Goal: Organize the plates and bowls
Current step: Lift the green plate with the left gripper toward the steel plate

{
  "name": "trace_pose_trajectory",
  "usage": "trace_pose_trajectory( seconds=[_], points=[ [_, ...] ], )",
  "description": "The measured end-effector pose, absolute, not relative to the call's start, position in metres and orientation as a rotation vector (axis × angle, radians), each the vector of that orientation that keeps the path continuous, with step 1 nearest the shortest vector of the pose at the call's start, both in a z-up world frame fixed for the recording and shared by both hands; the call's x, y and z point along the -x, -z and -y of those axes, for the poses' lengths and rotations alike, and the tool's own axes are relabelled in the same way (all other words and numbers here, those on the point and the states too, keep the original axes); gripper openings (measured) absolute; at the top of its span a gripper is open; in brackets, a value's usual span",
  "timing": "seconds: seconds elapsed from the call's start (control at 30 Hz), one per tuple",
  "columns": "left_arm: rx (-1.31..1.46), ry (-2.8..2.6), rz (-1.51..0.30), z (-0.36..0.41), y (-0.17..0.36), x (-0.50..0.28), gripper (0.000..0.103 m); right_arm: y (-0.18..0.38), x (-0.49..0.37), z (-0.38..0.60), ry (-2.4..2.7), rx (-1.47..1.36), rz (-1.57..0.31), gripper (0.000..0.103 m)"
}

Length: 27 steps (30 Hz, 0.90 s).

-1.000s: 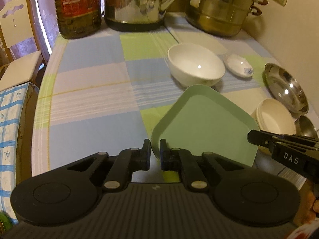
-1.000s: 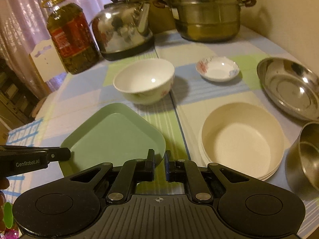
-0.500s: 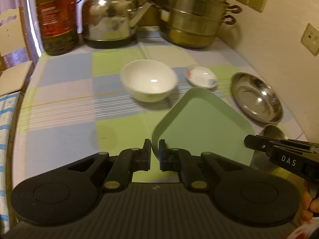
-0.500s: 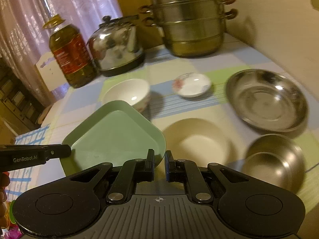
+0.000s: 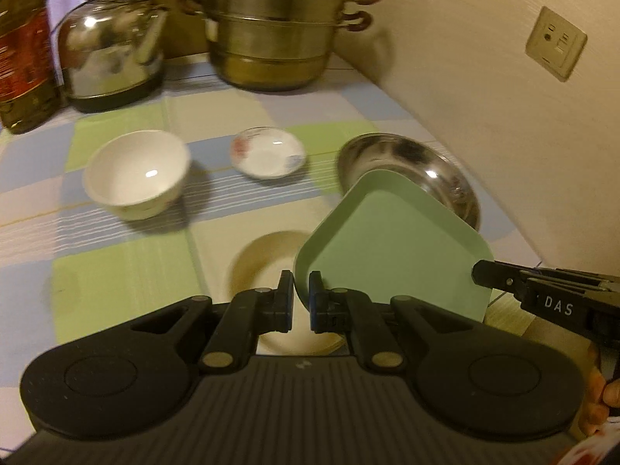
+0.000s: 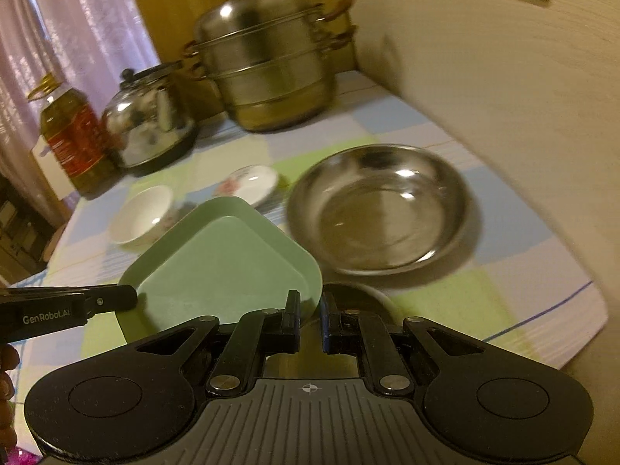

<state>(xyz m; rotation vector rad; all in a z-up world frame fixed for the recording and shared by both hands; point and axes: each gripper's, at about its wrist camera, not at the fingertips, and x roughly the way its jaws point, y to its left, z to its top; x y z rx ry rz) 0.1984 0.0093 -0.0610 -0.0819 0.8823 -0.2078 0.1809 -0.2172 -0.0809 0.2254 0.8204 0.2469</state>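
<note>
Both my hand-held grippers carried the green plate (image 5: 391, 248) toward the table's wall edge since a second ago — left hand-held gripper (image 5: 300, 302) and right hand-held gripper (image 6: 310, 321) each clamp a corner, keeping it level, airborne beside the steel basin (image 6: 379, 209) — likely heading there to stack.

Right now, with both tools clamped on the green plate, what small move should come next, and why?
Probably carry the green plate a little further toward the steel pan. The left tool and right tool each grip a corner, and the plate hangs above the cream bowl, not resting on anything.
</note>
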Motion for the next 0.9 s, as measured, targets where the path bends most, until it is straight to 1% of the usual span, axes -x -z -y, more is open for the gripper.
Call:
trace_pose_trajectory(
  seconds=[0.23,0.47,0.9],
  points=[
    [0.082,0.23,-0.871,0.038,0.065,-0.227,0.007,0.083,-0.211,0.263,-0.216,-0.218,-0.815,0.01],
    [0.063,0.223,-0.876,0.069,0.073,-0.262,0.007,0.09,-0.248,0.288,-0.202,-0.211,-0.81,0.01],
    [0.036,0.189,-0.949,0.095,0.103,-0.325,0.008,0.123,-0.319,0.303,-0.185,-0.197,-0.874,0.01]
  ],
)
